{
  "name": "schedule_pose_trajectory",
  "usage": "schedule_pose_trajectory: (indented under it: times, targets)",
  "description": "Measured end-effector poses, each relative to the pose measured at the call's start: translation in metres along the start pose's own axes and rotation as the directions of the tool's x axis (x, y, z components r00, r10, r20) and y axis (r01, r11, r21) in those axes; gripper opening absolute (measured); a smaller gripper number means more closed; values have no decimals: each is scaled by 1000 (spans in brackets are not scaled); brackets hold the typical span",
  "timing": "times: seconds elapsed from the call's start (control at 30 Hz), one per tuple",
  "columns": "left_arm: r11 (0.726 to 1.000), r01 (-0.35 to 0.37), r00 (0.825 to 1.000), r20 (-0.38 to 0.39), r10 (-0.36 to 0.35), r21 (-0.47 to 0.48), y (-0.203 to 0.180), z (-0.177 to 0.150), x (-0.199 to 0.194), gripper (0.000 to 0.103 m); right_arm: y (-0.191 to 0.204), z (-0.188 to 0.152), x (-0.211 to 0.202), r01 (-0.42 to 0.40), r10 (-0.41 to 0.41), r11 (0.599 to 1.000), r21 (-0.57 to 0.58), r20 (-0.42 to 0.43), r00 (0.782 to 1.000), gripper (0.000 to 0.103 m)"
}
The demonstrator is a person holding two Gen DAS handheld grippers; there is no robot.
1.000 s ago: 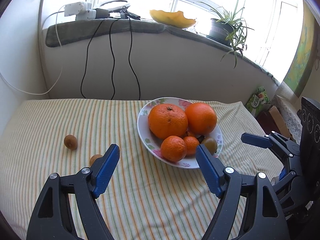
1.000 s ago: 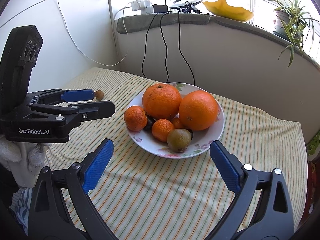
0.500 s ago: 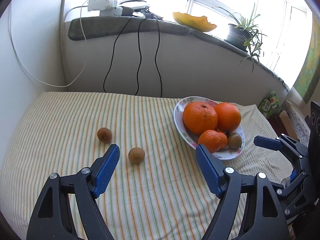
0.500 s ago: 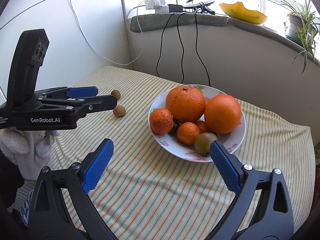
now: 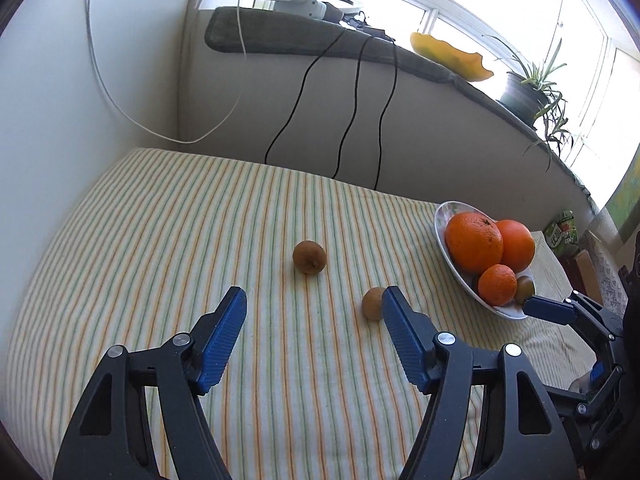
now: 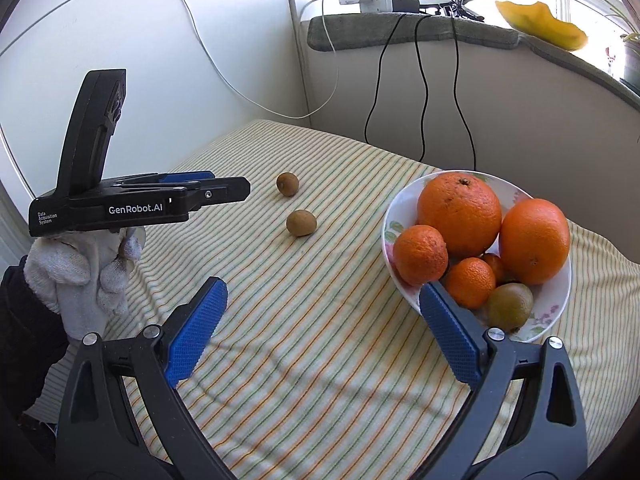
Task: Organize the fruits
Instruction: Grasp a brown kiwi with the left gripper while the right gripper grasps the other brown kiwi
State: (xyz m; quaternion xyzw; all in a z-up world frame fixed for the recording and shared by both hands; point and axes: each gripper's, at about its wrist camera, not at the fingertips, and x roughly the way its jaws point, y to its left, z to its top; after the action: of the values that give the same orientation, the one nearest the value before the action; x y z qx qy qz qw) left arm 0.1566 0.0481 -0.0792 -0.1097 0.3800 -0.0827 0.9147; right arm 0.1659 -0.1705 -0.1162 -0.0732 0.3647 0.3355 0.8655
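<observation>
Two kiwis (image 5: 309,256) (image 5: 373,303) lie on the striped cloth (image 5: 160,240), well left of the fruit bowl (image 6: 558,308). Both grippers (image 5: 314,328) (image 6: 320,320) hover open and empty. Black cables (image 5: 348,112) hang from the grey sill (image 5: 280,36) by the plant (image 5: 532,84).

Both wrist views low over striped tablecloth (image 5: 160,240), facing windowsill — sharing bowl (image 6: 560,312), two loose kiwis (image 5: 309,257).
</observation>
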Motion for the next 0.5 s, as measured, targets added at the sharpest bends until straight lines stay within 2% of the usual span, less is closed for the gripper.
schedule_pose_trajectory:
  times: [0.07,0.1,0.2,0.3,0.4,0.5]
  targets:
    - [1000,10,1000,-9,-10,-2,5,0,3,66,6,5,7,-13,13,1000,-7,-3,1000,98]
    - [1000,11,1000,-12,-11,2,6,0,4,59,8,7,11,-17,17,1000,-11,-4,1000,97]
    - [1000,10,1000,-14,-10,7,9,1,8,53,14,14,23,-34,34,999,-13,-22,999,83]
    - [1000,25,1000,-12,-25,1,11,3,10,41,19,20,36,-41,40,999,-17,-35,999,76]
    - [999,35,999,-20,-35,8,10,6,17,41,22,24,49,-43,42,999,-15,-59,997,63]
    - [999,42,999,-33,-42,10,10,10,26,41,22,30,63,-43,43,999,3,-77,996,56]
